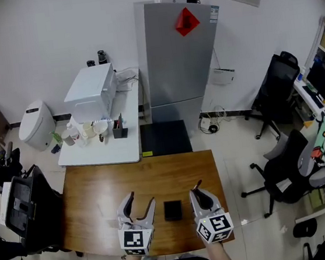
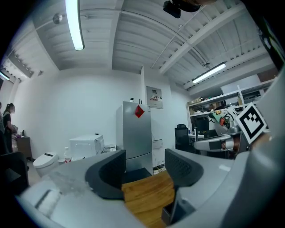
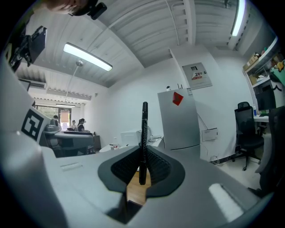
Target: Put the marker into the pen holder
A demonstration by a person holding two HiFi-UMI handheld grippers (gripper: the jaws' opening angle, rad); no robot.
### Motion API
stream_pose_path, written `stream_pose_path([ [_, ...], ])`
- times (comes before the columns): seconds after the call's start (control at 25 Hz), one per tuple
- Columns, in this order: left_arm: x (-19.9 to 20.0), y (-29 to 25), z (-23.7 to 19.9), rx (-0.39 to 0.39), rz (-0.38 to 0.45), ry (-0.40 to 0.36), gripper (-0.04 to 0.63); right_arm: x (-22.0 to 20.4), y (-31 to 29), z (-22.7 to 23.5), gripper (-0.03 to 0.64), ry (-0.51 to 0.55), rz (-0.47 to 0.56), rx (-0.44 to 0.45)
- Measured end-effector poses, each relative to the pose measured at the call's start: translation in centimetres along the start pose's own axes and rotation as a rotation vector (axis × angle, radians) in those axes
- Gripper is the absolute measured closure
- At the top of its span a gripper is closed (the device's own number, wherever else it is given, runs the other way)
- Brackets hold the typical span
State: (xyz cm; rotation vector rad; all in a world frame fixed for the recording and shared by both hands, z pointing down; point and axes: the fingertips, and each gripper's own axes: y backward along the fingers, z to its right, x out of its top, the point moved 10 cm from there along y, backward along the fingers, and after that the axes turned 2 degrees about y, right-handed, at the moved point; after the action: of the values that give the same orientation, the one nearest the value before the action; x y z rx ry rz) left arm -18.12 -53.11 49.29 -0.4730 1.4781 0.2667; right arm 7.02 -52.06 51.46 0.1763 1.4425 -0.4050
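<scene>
The right gripper (image 1: 198,188) has its jaws squeezed together on the black marker (image 3: 143,141), which pokes straight up out of the pads in the right gripper view, so the marker isn't in the pen holder yet. The pen holder (image 1: 173,210), a little black box, sits on the wooden table (image 1: 94,194) right between the two grippers, near the person's edge. The left gripper (image 1: 140,200) has its jaws spread wide with nothing in them, just the tabletop showing through the gap.
</scene>
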Motion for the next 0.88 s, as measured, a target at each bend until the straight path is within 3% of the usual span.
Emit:
stream_pose_path([
  [0.36,-0.7,0.4,-1.9,-0.022,0.012,0.011,0.321,-2.7,-2.5,1.7,0.574,-0.002,-0.032,-0.011],
  [0.88,-1.2,1.4,-3.2,0.002,-0.007,-0.006,0.321,-9.6,-5.4,-0.5,0.574,-0.002,-0.181,0.104],
])
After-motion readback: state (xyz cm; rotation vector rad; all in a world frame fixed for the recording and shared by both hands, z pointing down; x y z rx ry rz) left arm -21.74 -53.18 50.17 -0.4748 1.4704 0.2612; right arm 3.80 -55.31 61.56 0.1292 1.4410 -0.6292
